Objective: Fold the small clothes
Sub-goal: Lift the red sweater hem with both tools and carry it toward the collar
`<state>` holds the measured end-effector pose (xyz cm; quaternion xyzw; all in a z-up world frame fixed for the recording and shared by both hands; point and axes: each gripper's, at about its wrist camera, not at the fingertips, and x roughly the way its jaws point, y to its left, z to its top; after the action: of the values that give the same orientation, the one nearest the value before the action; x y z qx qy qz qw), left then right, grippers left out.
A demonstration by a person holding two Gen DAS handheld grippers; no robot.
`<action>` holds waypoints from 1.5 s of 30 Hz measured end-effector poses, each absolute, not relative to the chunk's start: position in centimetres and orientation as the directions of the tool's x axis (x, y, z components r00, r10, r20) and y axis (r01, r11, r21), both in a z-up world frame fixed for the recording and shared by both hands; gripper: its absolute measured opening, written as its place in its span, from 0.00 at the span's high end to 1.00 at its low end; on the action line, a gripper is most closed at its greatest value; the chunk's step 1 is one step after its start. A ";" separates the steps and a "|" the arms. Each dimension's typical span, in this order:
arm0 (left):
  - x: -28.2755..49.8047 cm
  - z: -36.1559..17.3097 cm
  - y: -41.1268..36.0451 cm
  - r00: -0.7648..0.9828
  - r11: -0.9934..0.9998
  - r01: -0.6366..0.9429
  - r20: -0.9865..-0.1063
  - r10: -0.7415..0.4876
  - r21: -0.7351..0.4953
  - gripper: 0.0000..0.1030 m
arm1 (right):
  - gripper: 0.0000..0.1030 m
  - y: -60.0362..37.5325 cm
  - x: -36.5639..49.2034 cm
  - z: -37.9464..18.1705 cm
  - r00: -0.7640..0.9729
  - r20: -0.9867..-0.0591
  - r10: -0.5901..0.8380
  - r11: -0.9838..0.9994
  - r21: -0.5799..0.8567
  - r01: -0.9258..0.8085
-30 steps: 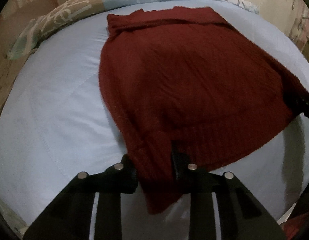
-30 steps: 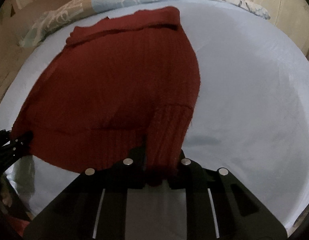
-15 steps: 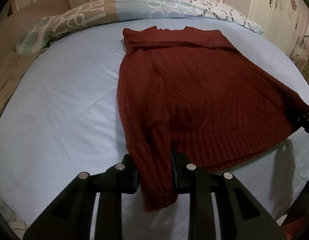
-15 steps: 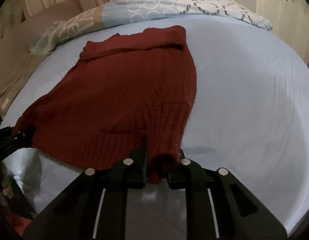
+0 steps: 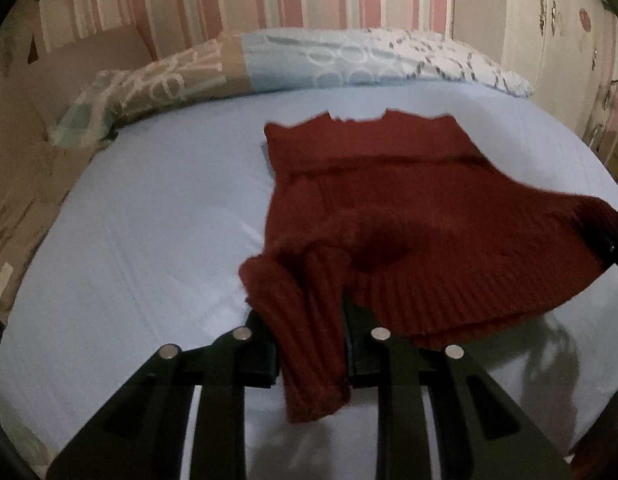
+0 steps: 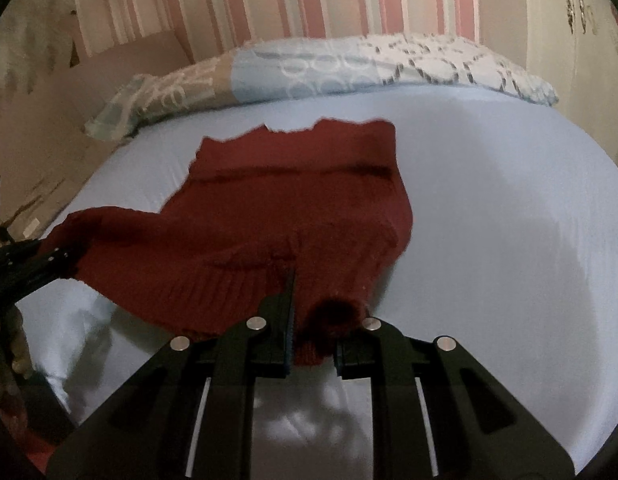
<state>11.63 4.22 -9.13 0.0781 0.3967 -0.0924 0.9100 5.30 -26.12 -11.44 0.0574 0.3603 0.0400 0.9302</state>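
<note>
In the left wrist view, the left gripper point(image 5: 311, 354) pinched a near corner of the red sweater point(image 5: 389, 216), which lay on the blue bed point(image 5: 149, 240), its far end near the pillow point(image 5: 349, 60). In the right wrist view, the right gripper point(image 6: 312, 346) squeezed the sweater's other near corner, lifted off the bed.

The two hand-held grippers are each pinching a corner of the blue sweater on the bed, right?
Almost. The sweater is dark red, not blue; it is the bed sheet under it that is light blue. Both wrist views show this. The left hand-held gripper and the right hand-held gripper are indeed each pinching a near corner of it.
</note>
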 end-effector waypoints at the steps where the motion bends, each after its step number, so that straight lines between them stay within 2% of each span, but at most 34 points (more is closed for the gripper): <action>1: 12.1 -8.7 4.3 0.675 0.971 0.229 -0.730 -0.107 0.069 0.77 | 0.86 -26.1 5.7 -11.0 0.745 -0.656 0.121 0.989 0.140 -0.038; 10: 18.6 -5.4 3.2 0.750 0.968 0.226 -0.653 -0.102 0.109 0.77 | 0.86 -26.5 11.3 -8.1 0.811 -0.570 0.131 0.988 0.145 -0.057; 21: 32.0 -7.4 0.2 0.767 0.956 0.244 -0.636 -0.088 0.162 0.77 | 0.86 -29.1 23.6 -8.7 0.843 -0.531 0.079 0.990 0.138 -0.006; 25: 37.6 -9.2 -0.5 0.731 0.954 0.270 -0.673 -0.115 0.129 0.77 | 0.86 -30.4 29.1 -10.0 0.825 -0.565 0.036 0.989 0.137 0.051; 36: 48.7 -16.7 -2.7 0.637 0.949 0.278 -0.768 -0.067 0.147 0.76 | 0.86 -32.0 41.4 -15.6 0.697 -0.717 0.024 0.975 0.171 0.142; 38: 49.3 -17.8 -2.7 0.622 0.949 0.276 -0.781 -0.054 0.154 0.66 | 0.86 -31.6 41.9 -16.8 0.679 -0.734 0.013 0.980 0.143 0.137; 40: 49.3 -18.3 -2.5 0.626 0.949 0.262 -0.779 -0.030 0.173 0.50 | 0.83 -31.4 42.2 -17.6 0.667 -0.745 0.017 0.984 0.129 0.119; 42: 49.2 -18.1 -1.9 0.632 0.954 0.256 -0.774 -0.042 0.157 0.45 | 0.77 -31.5 41.8 -17.7 0.683 -0.729 0.052 0.983 0.159 0.095; 43: 49.3 -18.0 -1.7 0.629 0.956 0.253 -0.776 -0.047 0.147 0.34 | 0.67 -31.7 41.7 -17.4 0.689 -0.721 0.072 0.980 0.178 0.084; 44: 49.2 -17.7 -1.6 0.633 0.958 0.245 -0.773 -0.042 0.148 0.28 | 0.51 -31.9 41.4 -17.0 0.701 -0.705 0.105 0.976 0.208 0.063; 45: 49.1 -17.2 -1.4 0.646 0.959 0.232 -0.762 -0.026 0.164 0.16 | 0.34 -32.0 40.9 -16.4 0.721 -0.679 0.137 0.971 0.237 0.038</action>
<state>49.06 -1.35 -17.17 0.1243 0.4142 -0.0720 0.8988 40.87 -31.96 -16.40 0.1179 0.3726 0.0269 0.9201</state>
